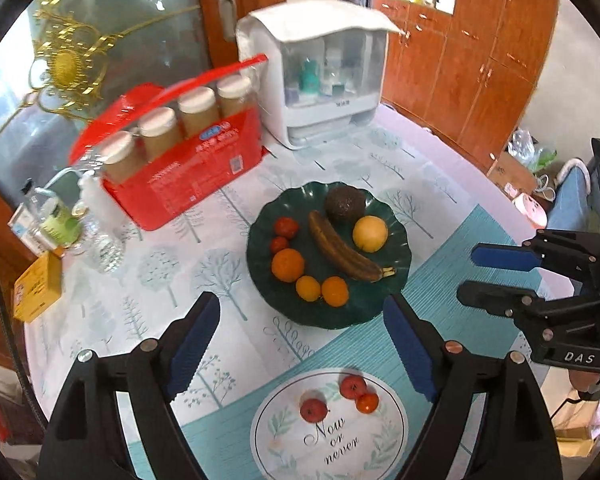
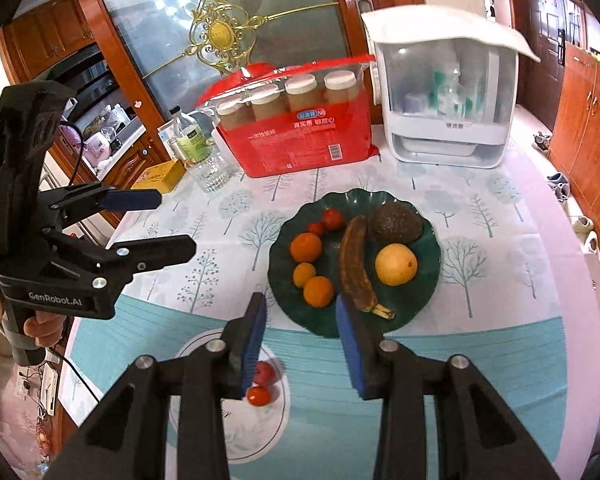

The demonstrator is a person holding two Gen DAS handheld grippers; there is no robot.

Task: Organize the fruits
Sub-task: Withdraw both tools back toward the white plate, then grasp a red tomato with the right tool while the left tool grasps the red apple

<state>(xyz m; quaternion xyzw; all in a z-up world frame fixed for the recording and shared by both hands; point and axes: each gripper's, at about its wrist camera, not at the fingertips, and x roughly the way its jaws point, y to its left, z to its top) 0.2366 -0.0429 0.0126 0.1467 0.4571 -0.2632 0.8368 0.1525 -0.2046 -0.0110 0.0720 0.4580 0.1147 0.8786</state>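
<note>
A dark green plate [image 1: 384, 304] [image 2: 428, 296] holds a brown banana [image 1: 342, 254] [image 2: 354, 262], an avocado [image 1: 345, 202] [image 2: 396, 222], a yellow fruit [image 1: 370, 234] [image 2: 396, 264], three oranges [image 1: 287, 265] [image 2: 306, 247] and two small red fruits [image 1: 286, 227] [image 2: 333, 218]. A white plate [image 1: 284, 440] [image 2: 198, 350] nearer me holds three small red fruits [image 1: 314, 410] [image 2: 260, 395]. My left gripper [image 1: 302, 344] [image 2: 172, 220] is open and empty above the white plate. My right gripper [image 2: 302, 344] [image 1: 466, 274] is open and empty at the green plate's near edge.
A red pack of paper cups [image 1: 188, 160] [image 2: 300, 140] and a white cabinet appliance [image 1: 324, 76] [image 2: 448, 96] stand at the back. Bottles, a glass [image 1: 104, 248] [image 2: 210, 174] and a yellow box [image 1: 38, 288] [image 2: 160, 176] are at the left. A teal placemat [image 1: 460, 280] [image 2: 460, 360] lies under the plates.
</note>
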